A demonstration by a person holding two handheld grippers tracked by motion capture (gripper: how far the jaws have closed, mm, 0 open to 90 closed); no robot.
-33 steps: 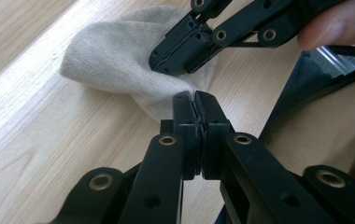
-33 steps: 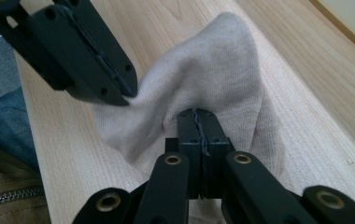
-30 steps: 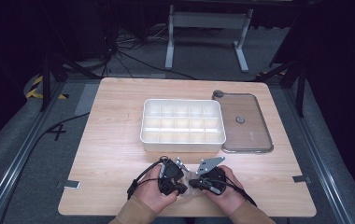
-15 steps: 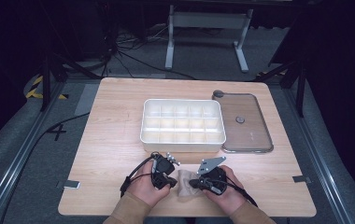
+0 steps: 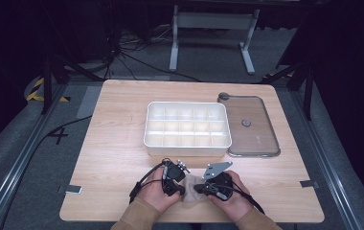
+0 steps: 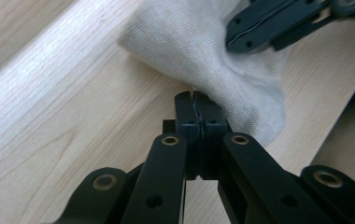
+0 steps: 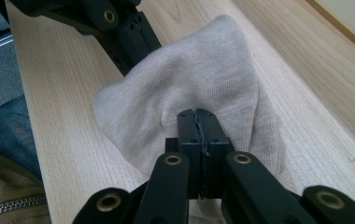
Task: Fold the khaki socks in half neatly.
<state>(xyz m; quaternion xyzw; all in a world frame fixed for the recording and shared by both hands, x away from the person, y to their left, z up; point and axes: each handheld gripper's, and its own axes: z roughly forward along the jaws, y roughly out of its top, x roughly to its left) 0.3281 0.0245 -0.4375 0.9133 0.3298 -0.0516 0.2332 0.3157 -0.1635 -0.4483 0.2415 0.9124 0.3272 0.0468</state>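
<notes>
1. The beige sock (image 5: 192, 186) lies bunched on the table (image 5: 118, 143), stretched between the two grippers near the table's front edge, just in front of the person.
2. The left gripper (image 6: 198, 100) has its jaws pressed together on a pinch of the sock's fabric; in the left gripper view the cloth rises up and to the right from the jaw tips.
3. The right gripper (image 7: 198, 116) is likewise clamped on a fold of the sock, with the knit spreading ahead and to both sides of its tips.
4. The relation that matters: the sock's long axis seems to run from one gripper to the other, so each holds an end or edge. Neither is nearer; both already have it, jaw tips close and facing each other.
5. My judgement is that any next move, whether folding or lifting toward the tray, needs both hands to travel together, or the cloth will slip from one pinch.
6. Ahead of the grippers stands the white compartment tray (image 5: 187, 127), near but apart, its cells looking empty.
7. The clear lid (image 5: 253, 125) lies flat just to the tray's right.
8. Open wood lies left and right of the hands; the front edge is close behind them.
</notes>
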